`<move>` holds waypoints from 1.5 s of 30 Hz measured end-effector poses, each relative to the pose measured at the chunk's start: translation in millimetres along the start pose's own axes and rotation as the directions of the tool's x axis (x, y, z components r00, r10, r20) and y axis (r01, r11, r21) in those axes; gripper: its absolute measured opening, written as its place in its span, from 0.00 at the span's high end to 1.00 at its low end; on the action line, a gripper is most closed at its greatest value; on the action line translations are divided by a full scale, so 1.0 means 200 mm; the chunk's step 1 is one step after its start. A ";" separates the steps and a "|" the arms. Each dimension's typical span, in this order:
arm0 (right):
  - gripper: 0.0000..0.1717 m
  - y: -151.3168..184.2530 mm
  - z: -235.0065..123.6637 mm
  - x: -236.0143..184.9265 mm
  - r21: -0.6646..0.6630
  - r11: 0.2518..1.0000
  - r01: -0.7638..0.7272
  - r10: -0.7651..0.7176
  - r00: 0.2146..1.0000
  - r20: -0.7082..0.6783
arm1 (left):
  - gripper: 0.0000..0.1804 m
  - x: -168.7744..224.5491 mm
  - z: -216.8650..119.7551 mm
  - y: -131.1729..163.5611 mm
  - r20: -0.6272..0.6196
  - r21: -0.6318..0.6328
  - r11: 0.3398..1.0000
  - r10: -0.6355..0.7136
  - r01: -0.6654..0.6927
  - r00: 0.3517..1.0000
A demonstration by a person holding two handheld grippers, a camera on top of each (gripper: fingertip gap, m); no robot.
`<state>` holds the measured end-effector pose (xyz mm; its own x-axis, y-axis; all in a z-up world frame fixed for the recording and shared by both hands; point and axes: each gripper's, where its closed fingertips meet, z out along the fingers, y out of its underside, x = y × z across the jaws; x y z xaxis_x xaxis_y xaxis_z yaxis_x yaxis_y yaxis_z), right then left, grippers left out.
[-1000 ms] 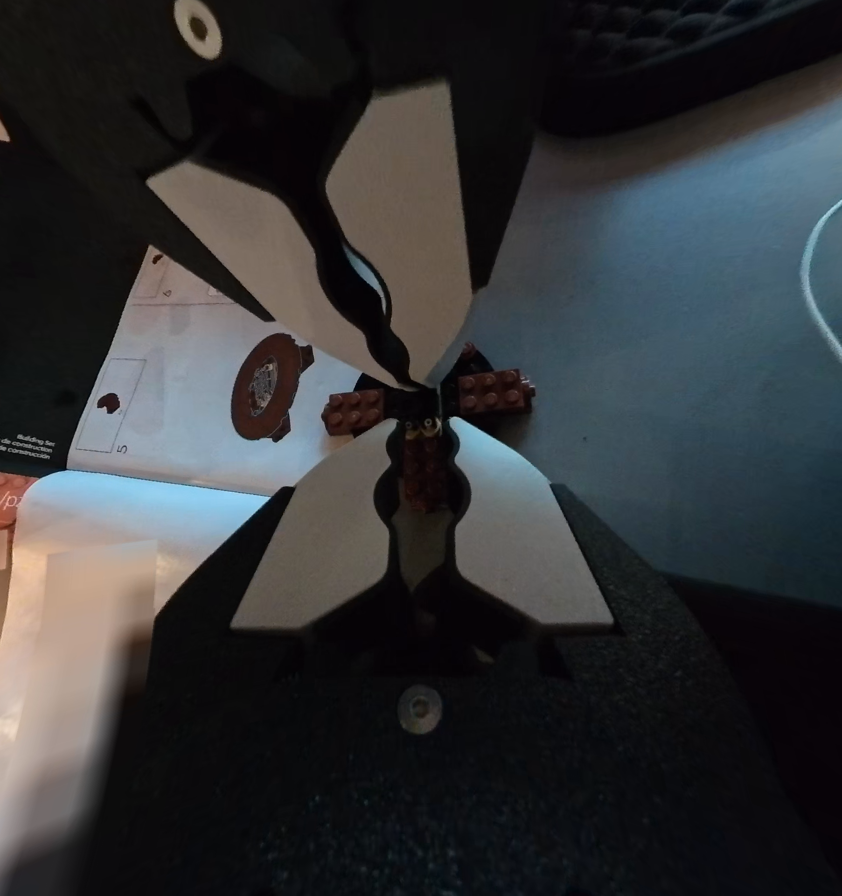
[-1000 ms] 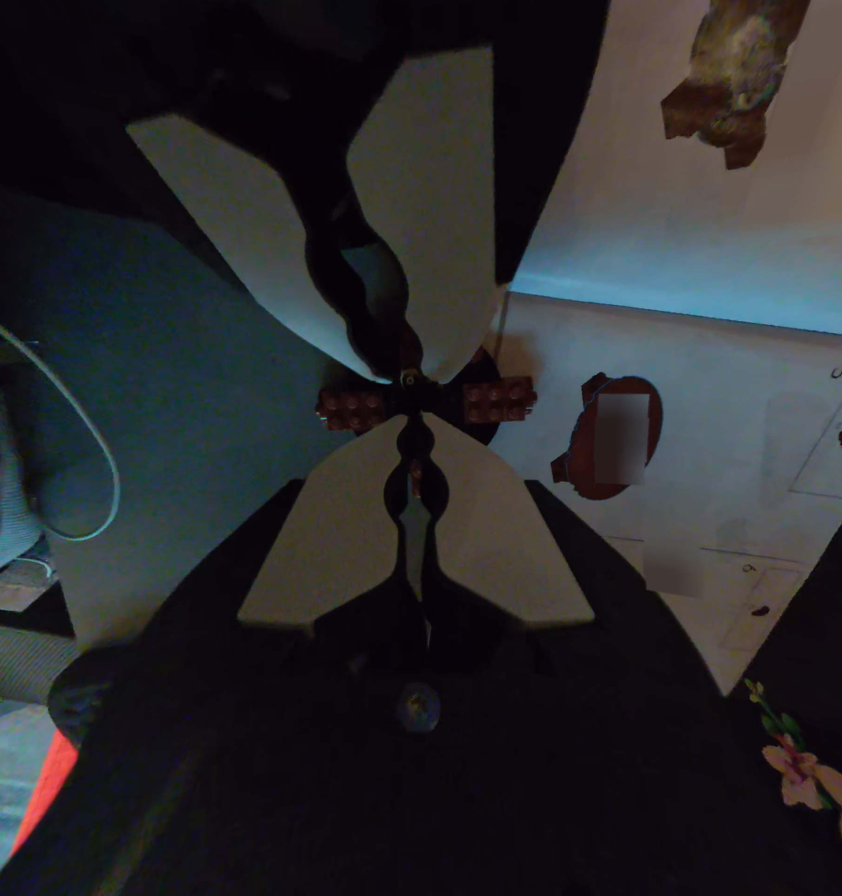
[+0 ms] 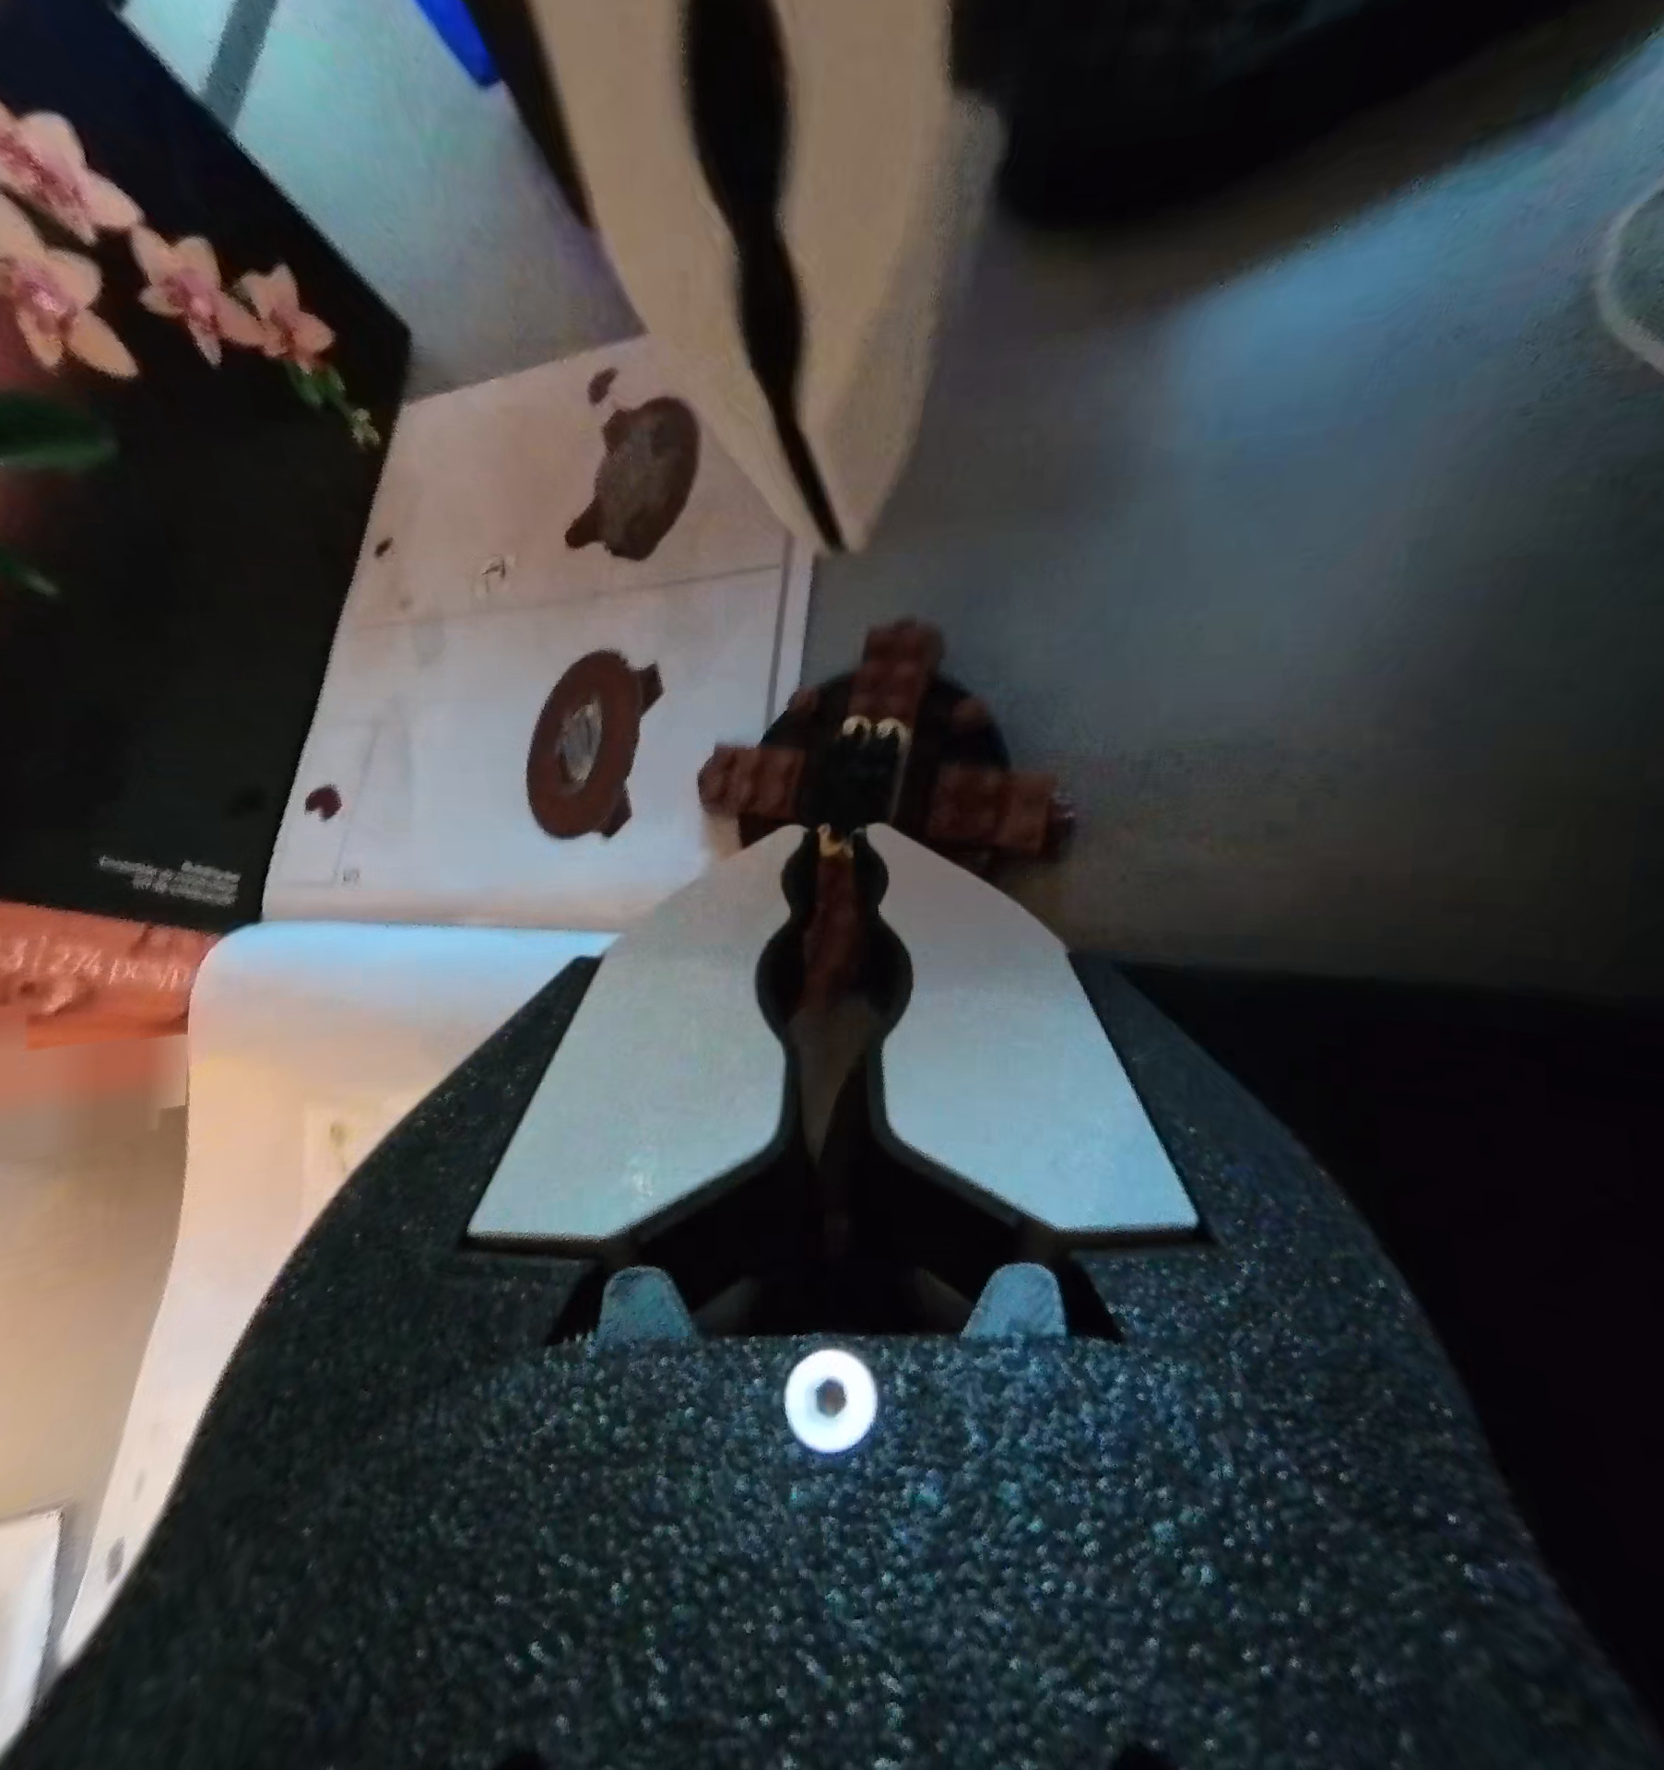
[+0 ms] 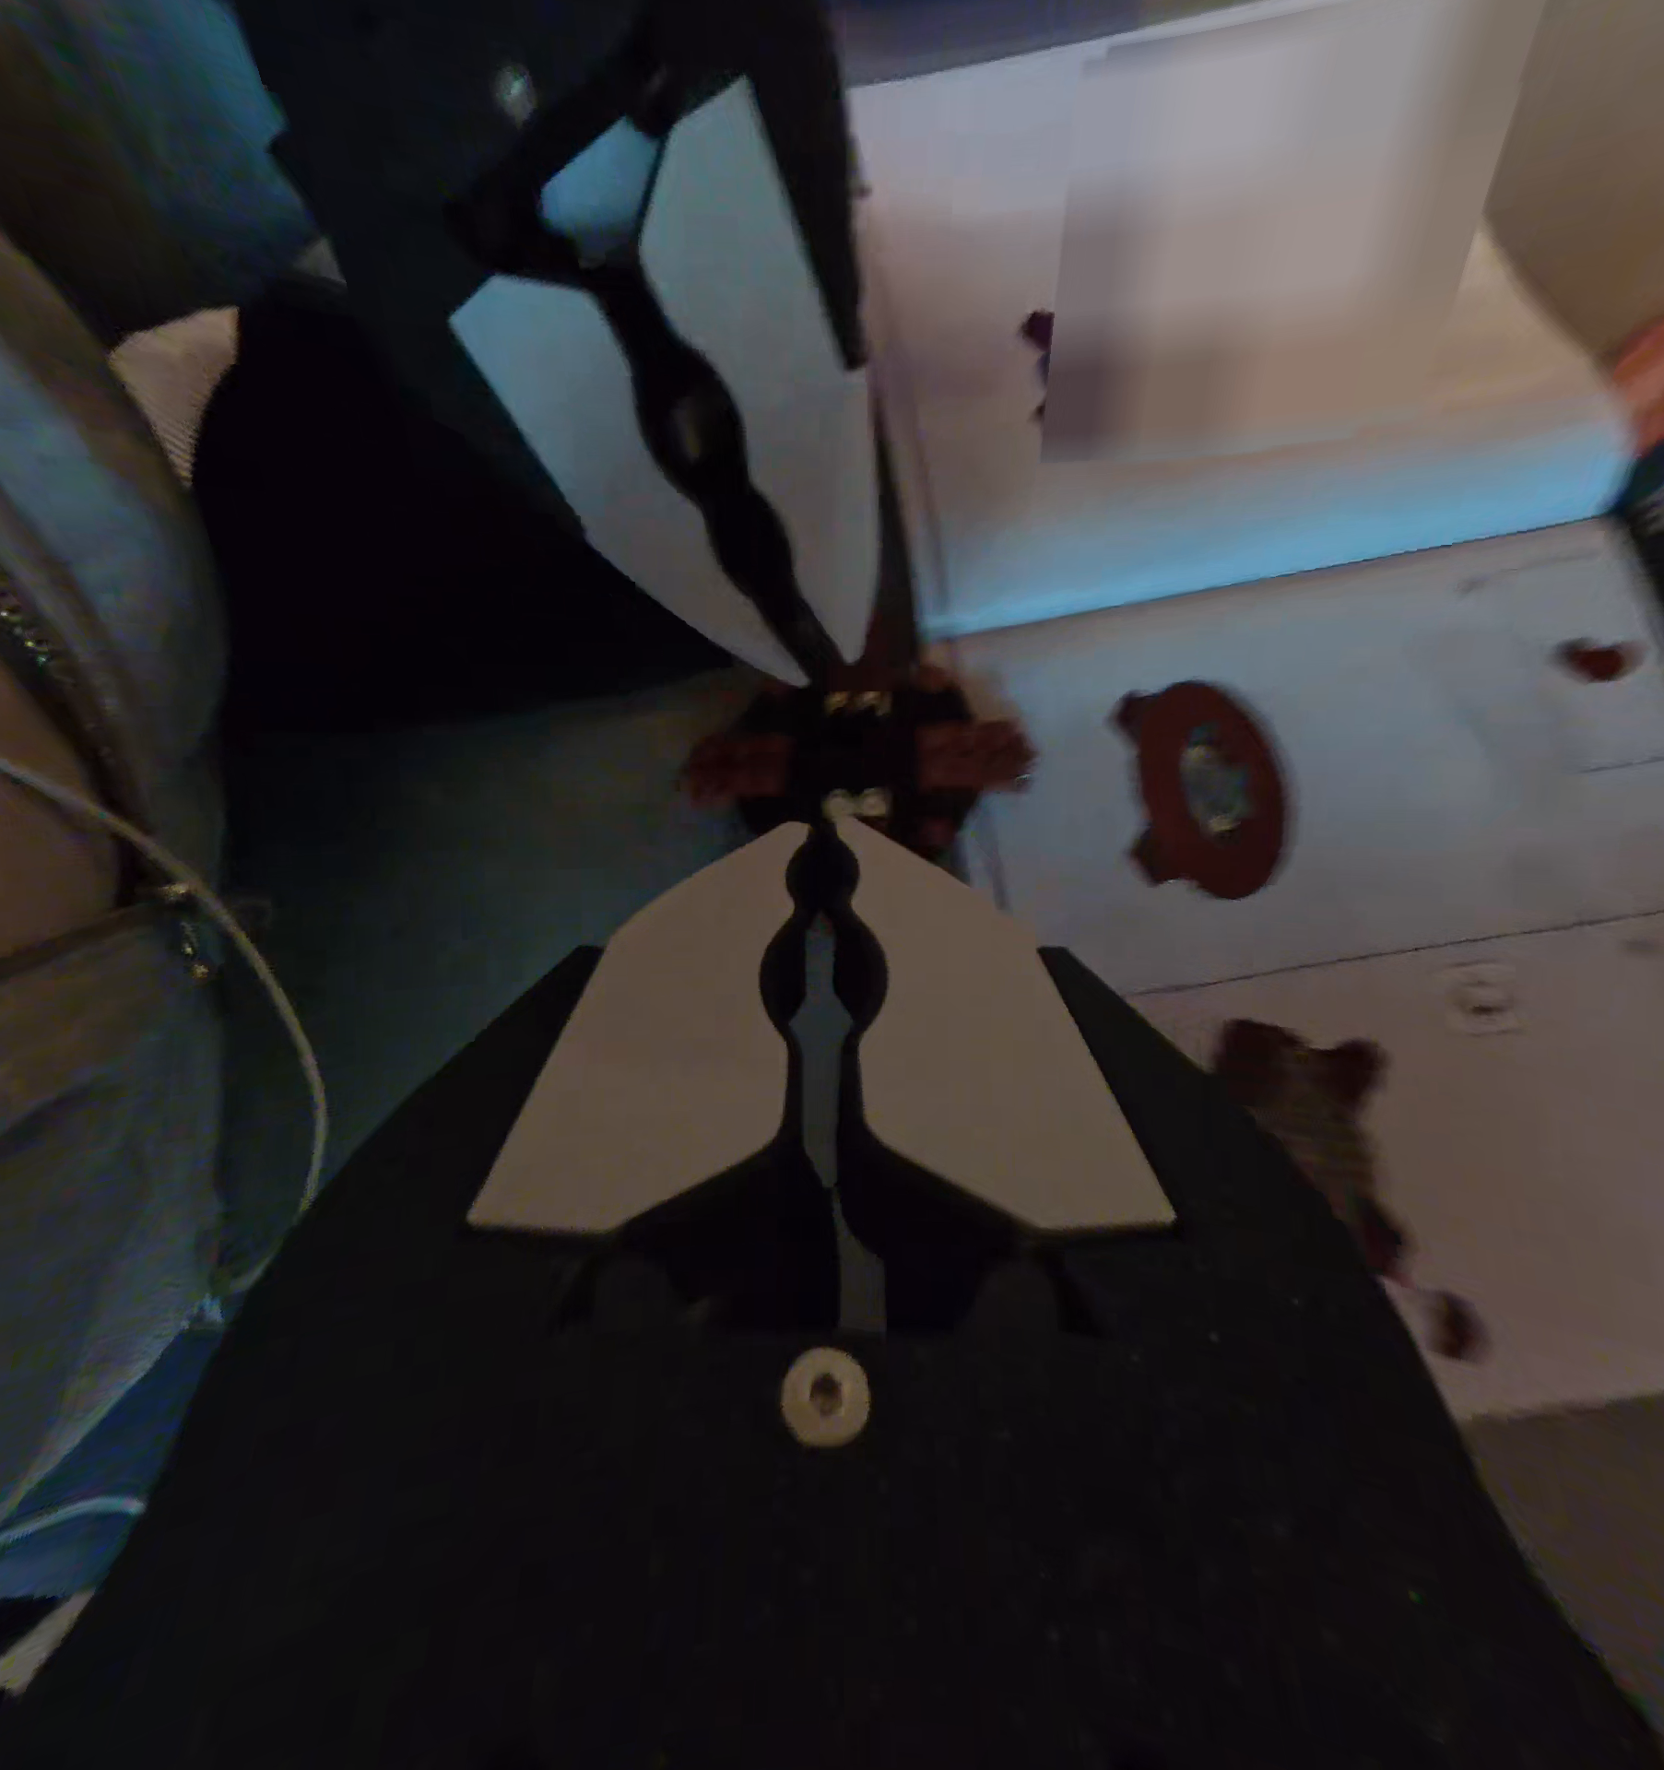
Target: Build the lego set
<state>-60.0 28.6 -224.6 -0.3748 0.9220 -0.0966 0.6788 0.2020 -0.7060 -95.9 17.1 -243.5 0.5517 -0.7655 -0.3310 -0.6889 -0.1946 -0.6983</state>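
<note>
A small brick model [image 3: 866, 766], a black round plate with brown bricks laid across it as a cross, sits just ahead of my left gripper [image 3: 837, 838]. The left gripper is shut on one brown arm of the model; the brick [image 3: 832, 943] shows in the slot between its fingers. My right gripper [image 3: 832, 536] hangs above the model, shut and a little clear of it. In the right wrist view the right gripper [image 4: 832, 833] is shut with its tips just short of the model [image 4: 856, 757], and the left gripper [image 4: 823, 661] grips it from the far side.
An open instruction booklet [image 3: 540, 670] lies beside the model on the grey table [image 3: 1287, 575]. A dark box with pink flowers pictured on it [image 3: 138, 431] stands at the left. A white cable [image 4: 263, 958] loops by a person's jacket [image 4: 42, 670]. My hands' fingertips stand some 5 cm from each other.
The left gripper's fingers have closed on the brown arm and moved with the model. The right gripper, shut throughout, has drawn back from the model's centre.
</note>
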 end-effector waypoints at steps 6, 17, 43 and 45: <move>0.74 0.02 0.07 0.03 0.096 0.995 -0.024 0.033 0.995 -0.094 | 1.00 0.03 0.05 -0.03 -0.070 -0.025 0.999 0.027 -0.029 0.997; 0.90 0.06 0.18 0.03 0.065 0.998 0.005 -0.001 0.998 -0.066 | 1.00 0.04 0.07 -0.01 -0.102 -0.064 0.998 0.000 -0.007 0.995; 0.95 0.07 0.18 0.04 0.080 0.996 -0.033 0.040 0.996 -0.080 | 1.00 0.06 0.07 0.00 -0.203 -0.229 0.967 0.068 -0.115 0.977; 0.95 0.07 0.18 0.04 0.081 0.996 -0.030 0.037 0.996 -0.082 | 1.00 0.04 0.04 0.01 -0.177 -0.235 0.964 0.081 -0.122 0.981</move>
<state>-76.7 26.9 -260.9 -0.2966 0.9528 -0.0643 0.6361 0.1469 -0.7575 -88.7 16.1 -252.1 0.4019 -0.8753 -0.2689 -0.8422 -0.2381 -0.4838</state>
